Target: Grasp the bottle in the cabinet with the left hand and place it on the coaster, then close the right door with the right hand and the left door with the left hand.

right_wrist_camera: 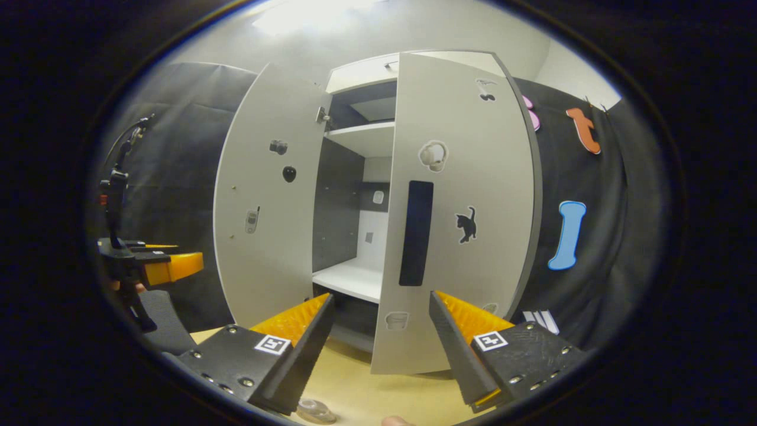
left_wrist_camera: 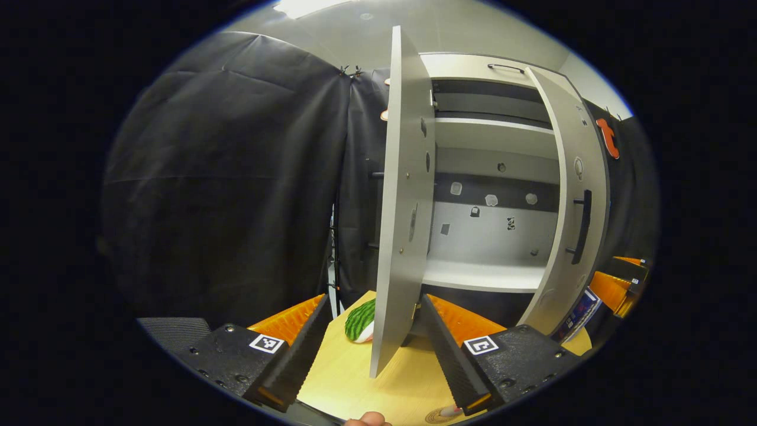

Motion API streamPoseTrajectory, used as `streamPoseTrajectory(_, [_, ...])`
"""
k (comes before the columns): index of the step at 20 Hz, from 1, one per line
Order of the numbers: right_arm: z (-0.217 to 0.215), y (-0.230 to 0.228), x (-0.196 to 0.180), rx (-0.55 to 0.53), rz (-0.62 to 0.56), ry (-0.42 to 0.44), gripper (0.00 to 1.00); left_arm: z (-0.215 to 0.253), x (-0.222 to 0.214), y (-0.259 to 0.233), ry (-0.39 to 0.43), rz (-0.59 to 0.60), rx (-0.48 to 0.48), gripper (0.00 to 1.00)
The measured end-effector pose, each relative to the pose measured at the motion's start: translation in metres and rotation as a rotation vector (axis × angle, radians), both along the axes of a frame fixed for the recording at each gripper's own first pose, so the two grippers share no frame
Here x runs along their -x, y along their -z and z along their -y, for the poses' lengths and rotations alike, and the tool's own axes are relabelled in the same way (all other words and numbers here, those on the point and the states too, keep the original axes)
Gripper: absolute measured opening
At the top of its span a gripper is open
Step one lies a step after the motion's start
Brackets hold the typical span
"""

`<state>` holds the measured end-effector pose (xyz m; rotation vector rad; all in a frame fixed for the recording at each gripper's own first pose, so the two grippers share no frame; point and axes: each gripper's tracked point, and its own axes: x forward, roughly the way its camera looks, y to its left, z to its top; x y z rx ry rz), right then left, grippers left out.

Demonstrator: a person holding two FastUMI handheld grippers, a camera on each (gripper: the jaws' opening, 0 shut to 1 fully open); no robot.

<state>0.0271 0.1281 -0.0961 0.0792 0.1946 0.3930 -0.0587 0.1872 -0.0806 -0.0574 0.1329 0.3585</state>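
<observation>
While both grippers gape empty, the left gripper (left_wrist_camera: pixel 371 355) straddles the left door's (left_wrist_camera: pixel 402 201) edge.

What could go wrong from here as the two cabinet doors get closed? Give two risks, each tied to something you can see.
1. The left gripper is open with the left door's edge between its fingers, nearly edge-on. Pushing from here may let the door slip off a finger or jam.

2. The right door is only partly closed, with the open right gripper just short of it. If the left door swings in first, the two edges might clash.
</observation>
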Motion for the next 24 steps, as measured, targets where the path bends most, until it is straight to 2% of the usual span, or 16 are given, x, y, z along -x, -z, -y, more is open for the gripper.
streamPoseTrajectory(1, [0.0,0.0,0.0,-0.002,-0.002,0.001,0.97,-0.001,0.001,0.0,-0.003,-0.002,0.001,0.95])
streamPoseTrajectory(2, [-0.001,0.002,0.001,-0.004,-0.005,0.0,0.93,-0.003,0.001,0.001,-0.005,-0.003,0.001,0.95])
streamPoseTrajectory(5, [-0.001,0.003,0.001,-0.001,-0.009,0.001,0.93,-0.009,0.001,0.001,-0.017,-0.004,0.008,0.95])
streamPoseTrajectory(6, [0.0,0.004,0.001,0.0,-0.008,0.003,0.97,-0.01,0.001,0.003,-0.021,-0.005,0.014,0.95])
streamPoseTrajectory(8, [0.0,0.004,0.0,0.0,-0.008,0.006,0.97,-0.011,0.001,0.005,-0.024,-0.009,0.025,0.95])
streamPoseTrajectory(9, [0.001,0.005,0.0,-0.001,-0.01,0.006,0.94,-0.011,0.001,0.007,-0.025,-0.011,0.029,0.95])
streamPoseTrajectory(10, [0.001,0.005,0.0,-0.003,-0.012,0.007,0.94,-0.011,0.001,0.007,-0.025,-0.013,0.031,0.89])
streamPoseTrajectory(12, [0.002,0.006,0.0,-0.003,-0.013,0.011,0.94,-0.014,0.001,0.008,-0.033,-0.013,0.031,0.89])
streamPoseTrajectory(13, [0.004,0.006,0.0,-0.003,-0.013,0.014,0.97,-0.016,0.001,0.008,-0.037,-0.014,0.03,0.89])
streamPoseTrajectory(14, [0.005,0.006,0.0,-0.004,-0.014,0.016,0.97,-0.017,0.001,0.008,-0.042,-0.015,0.032,0.95])
streamPoseTrajectory(15, [0.006,0.007,0.0,-0.005,-0.016,0.018,0.94,-0.018,0.001,0.008,-0.046,-0.014,0.035,0.89])
streamPoseTrajectory(16, [0.007,0.009,0.0,-0.005,-0.019,0.02,0.97,-0.019,0.003,0.009,-0.051,-0.013,0.037,0.89])
streamPoseTrajectory(18, [0.008,0.01,-0.001,-0.008,-0.026,0.022,0.94,-0.022,0.004,0.012,-0.061,-0.017,0.044,0.89])
streamPoseTrajectory(19, [0.009,0.011,-0.001,-0.01,-0.029,0.022,0.94,-0.023,0.004,0.013,-0.066,-0.019,0.047,0.95])
streamPoseTrajectory(22, [0.01,0.012,-0.003,-0.008,-0.03,0.029,0.97,-0.028,0.005,0.016,-0.081,-0.028,0.059,0.95])
streamPoseTrajectory(24, [0.011,0.013,-0.004,-0.009,-0.033,0.034,0.94,-0.03,0.003,0.019,-0.088,-0.031,0.073,0.95])
